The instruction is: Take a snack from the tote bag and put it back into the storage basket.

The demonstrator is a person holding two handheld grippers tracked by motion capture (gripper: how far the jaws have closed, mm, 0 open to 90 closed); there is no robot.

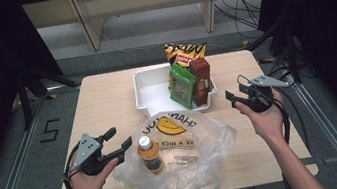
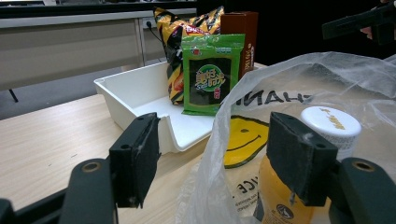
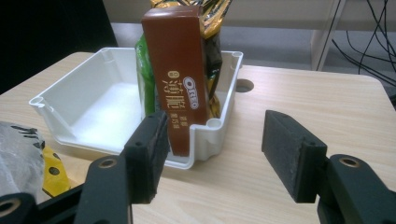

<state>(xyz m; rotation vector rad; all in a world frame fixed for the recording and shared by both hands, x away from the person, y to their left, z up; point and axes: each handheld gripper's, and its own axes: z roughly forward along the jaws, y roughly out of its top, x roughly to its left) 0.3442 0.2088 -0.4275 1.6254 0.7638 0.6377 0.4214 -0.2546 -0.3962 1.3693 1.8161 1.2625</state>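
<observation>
Starting at the left, the left gripper [image 1: 114, 139] is held low over the table [image 1: 101, 99], its jaws spread wide with nothing pinched between them. In the left gripper view the crumpled edge of the plastic bag [image 2: 299, 79] is seen rising between the jaws [image 2: 212, 163], and the bottle [image 2: 299, 186] is partly covered by the right-hand jaw; whether that pad touches the bottle cannot be told.

Next, the clear plastic bag [image 1: 189, 147] is spread out at the near middle of the table, printed with a yellow smiley face. Inside it, an orange bottle [image 1: 149, 155] with a white cap is stood upright at the left of the bag, just beside the left gripper. The lettering on the bag is read backwards through the plastic, and the bottle's label is too small to make out.

Behind the bag, a white tray [image 1: 148, 90] is seen. Its left part is bare; at its right side a green packet [image 1: 183, 86] and a brown box [image 1: 201, 80] are stood on end, side by side, with a yellow crisp bag [image 1: 184, 51] leaning at the far rim. In the right gripper view the green packet [image 3: 145, 79] is mostly hidden behind the brown box [image 3: 180, 74], and the crisp bag's top is cut off.

At the right, the right gripper [image 1: 238, 95] is held just beside the tray's right wall, its jaws apart and empty, pointed at the brown box.
</observation>
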